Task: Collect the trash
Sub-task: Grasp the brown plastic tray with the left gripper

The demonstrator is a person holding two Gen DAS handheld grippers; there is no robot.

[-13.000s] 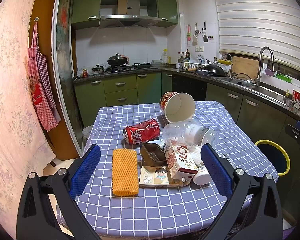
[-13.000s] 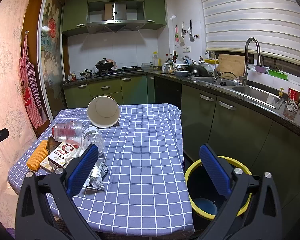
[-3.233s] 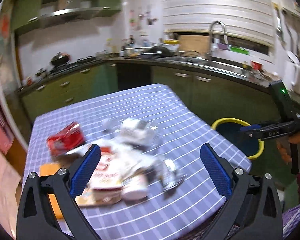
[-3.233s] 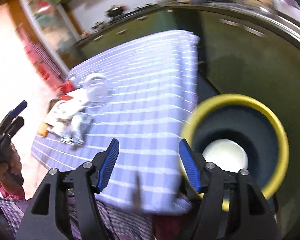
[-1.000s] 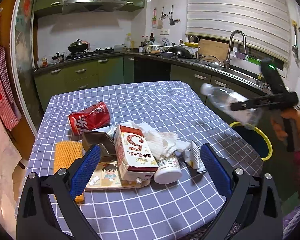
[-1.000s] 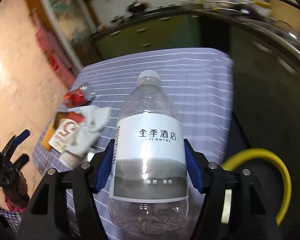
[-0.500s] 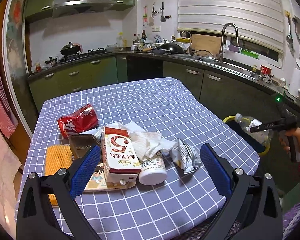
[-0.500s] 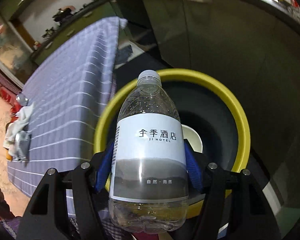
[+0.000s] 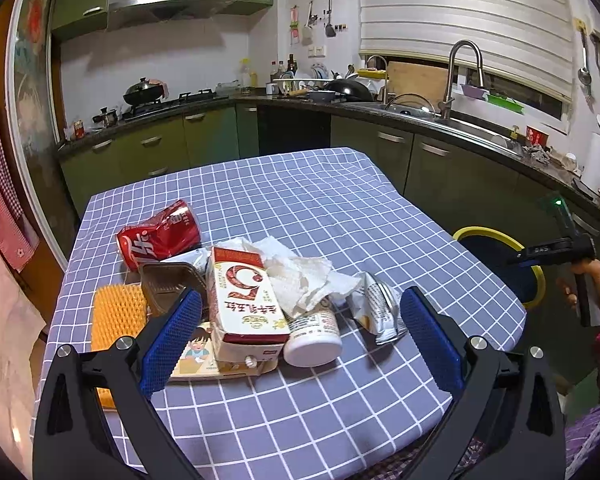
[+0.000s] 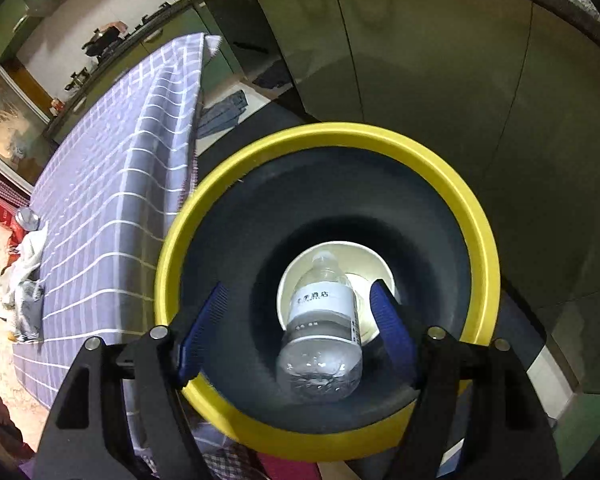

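My right gripper (image 10: 298, 288) points down into the yellow-rimmed bin (image 10: 328, 132), its jaws opening. The clear water bottle (image 10: 320, 320) has dropped out of them and lies inside the bin against a white paper cup (image 10: 374, 258); the blue pads no longer touch it. My left gripper (image 9: 300, 296) stands open over the near side of the table, just short of the trash pile: a milk carton (image 9: 244, 296), crumpled paper towel (image 9: 300, 272), white jar (image 9: 314, 340), foil wrapper (image 9: 376, 308) and crushed red can (image 9: 160, 236). The left wrist view shows the bin (image 9: 496, 236) beside the table's right edge.
An orange foam net (image 9: 116, 316), a brown tray (image 9: 168, 280) and a picture card (image 9: 196, 356) lie at the pile's left. The checked tablecloth (image 9: 300, 192) hangs over the table edge beside the bin. Green cabinets (image 10: 420, 60) stand close behind the bin.
The right gripper carried the bottle from above the table down over the bin, then let it go. The bottle now lies in the bin. The left gripper stayed put.
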